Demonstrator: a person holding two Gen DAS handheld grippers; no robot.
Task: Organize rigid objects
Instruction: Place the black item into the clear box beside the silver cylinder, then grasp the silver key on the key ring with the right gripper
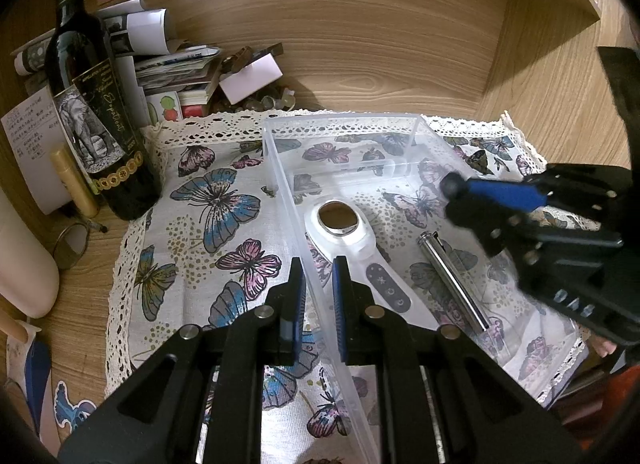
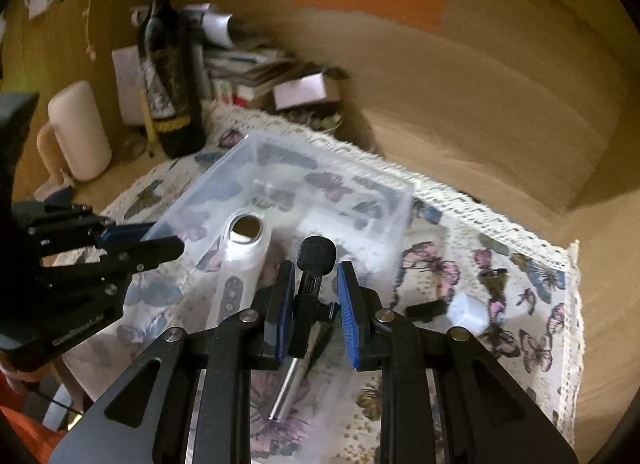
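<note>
A clear plastic bin (image 1: 280,168) stands on a butterfly-print cloth (image 1: 208,224). Inside lie a white handheld device with a round metal head (image 1: 344,224) and a silver metal tube (image 1: 452,280). My left gripper (image 1: 318,280) is shut on the bin's left wall, one finger on each side. My right gripper (image 2: 316,288) holds a small black microphone with a foam head (image 2: 316,260) between its blue pads, above the bin (image 2: 248,152). In the left wrist view the right gripper (image 1: 472,200) hovers over the bin's right side.
A dark wine bottle (image 1: 92,104) stands at the cloth's back left, beside papers and clutter (image 1: 180,64). A cream mug (image 2: 80,132) stands left of the bottle. A small black item (image 2: 426,310) and a white block (image 2: 468,314) lie on the cloth right of the bin. Wooden walls enclose the back.
</note>
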